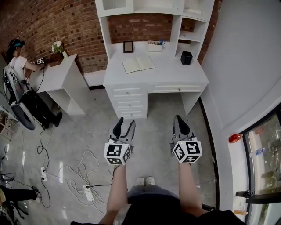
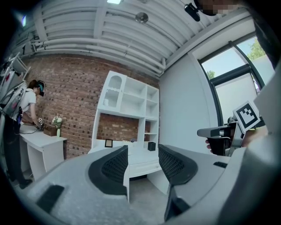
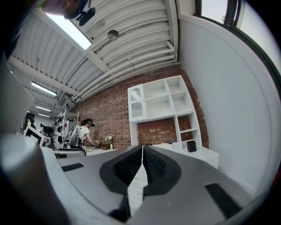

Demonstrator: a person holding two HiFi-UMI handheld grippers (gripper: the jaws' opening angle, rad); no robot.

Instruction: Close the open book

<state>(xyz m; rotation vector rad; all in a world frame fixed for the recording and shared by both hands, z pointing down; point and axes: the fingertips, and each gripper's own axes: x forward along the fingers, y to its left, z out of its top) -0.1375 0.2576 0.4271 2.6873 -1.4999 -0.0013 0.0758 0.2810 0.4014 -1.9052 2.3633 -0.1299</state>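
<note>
In both gripper views the desk top sits low behind the jaws, and the open book cannot be made out there; only the head view shows it. The top of the white hutch (image 1: 145,6) is cut off by that view's upper edge, and the person's arms and dark shorts fill the bottom.

The open book (image 1: 138,64) lies flat, pages up, near the middle of the white desk (image 1: 175,75), well apart from both grippers. Behind it stand a small dark picture frame (image 1: 128,46) and a pen holder (image 1: 154,45); a black box (image 1: 186,57) sits to its right. Bare pale floor lies between the person's white shoes (image 1: 145,180) and the desk. To the left, another person (image 1: 16,56) leans at a second white table (image 1: 57,74) bearing a vase of flowers (image 1: 57,45), and white cables (image 1: 66,171) loop across the floor.

The left gripper (image 2: 142,163) has its ribbed black pads well apart with nothing between them. The right gripper (image 3: 142,163) has its pads pressed together, holding nothing. The back wall is rough red brick (image 1: 52,22); the desk's drawers are smooth and white.
</note>
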